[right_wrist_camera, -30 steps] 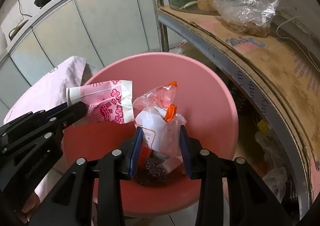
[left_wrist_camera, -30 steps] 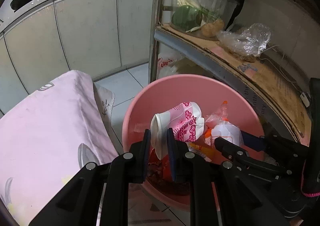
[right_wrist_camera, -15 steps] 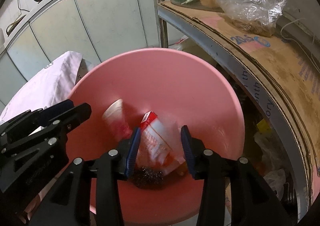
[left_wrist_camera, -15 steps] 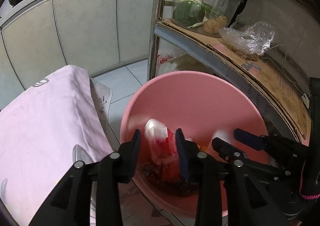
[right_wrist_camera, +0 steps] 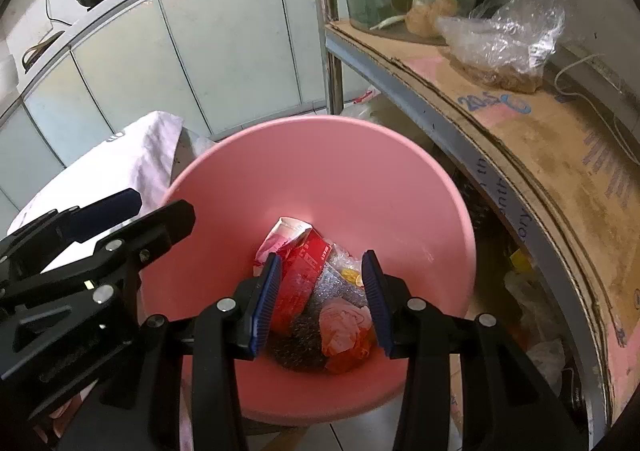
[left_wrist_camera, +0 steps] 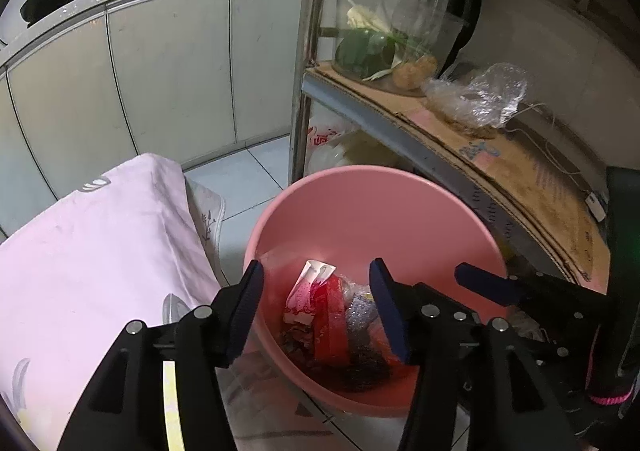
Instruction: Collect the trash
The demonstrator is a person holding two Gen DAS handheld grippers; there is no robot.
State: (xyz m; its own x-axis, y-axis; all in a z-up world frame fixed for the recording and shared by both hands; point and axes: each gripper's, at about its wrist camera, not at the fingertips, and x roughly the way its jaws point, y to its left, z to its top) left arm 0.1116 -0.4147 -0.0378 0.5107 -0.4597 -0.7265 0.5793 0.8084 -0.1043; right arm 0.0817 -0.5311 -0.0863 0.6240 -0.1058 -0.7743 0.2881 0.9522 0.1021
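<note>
A pink bucket [left_wrist_camera: 360, 211] [right_wrist_camera: 320, 171] stands on the floor beside a metal shelf. At its bottom lie a pink-and-white paper cup [left_wrist_camera: 308, 287] [right_wrist_camera: 282, 237], a red box [left_wrist_camera: 330, 323] [right_wrist_camera: 304, 271] and a crumpled plastic bag [right_wrist_camera: 344, 325]. My left gripper [left_wrist_camera: 318, 307] hangs over the near rim. Its jaws are opening and nothing is between them. It also shows in the right wrist view as the left gripper [right_wrist_camera: 132, 219]. My right gripper [right_wrist_camera: 320, 303] [left_wrist_camera: 500, 291] hovers over the bucket, open and empty.
A cardboard-covered shelf [left_wrist_camera: 500, 171] runs along the right with a clear plastic bag [left_wrist_camera: 480, 95] and a tub of vegetables [left_wrist_camera: 372, 51]. A pink cloth-covered cushion [left_wrist_camera: 100, 251] lies left of the bucket. Pale cabinet doors [left_wrist_camera: 160, 71] close the back.
The left gripper let go of the paper cup and the right let go of the plastic bag. Both fell to the bucket's bottom. The left jaws spread much wider.
</note>
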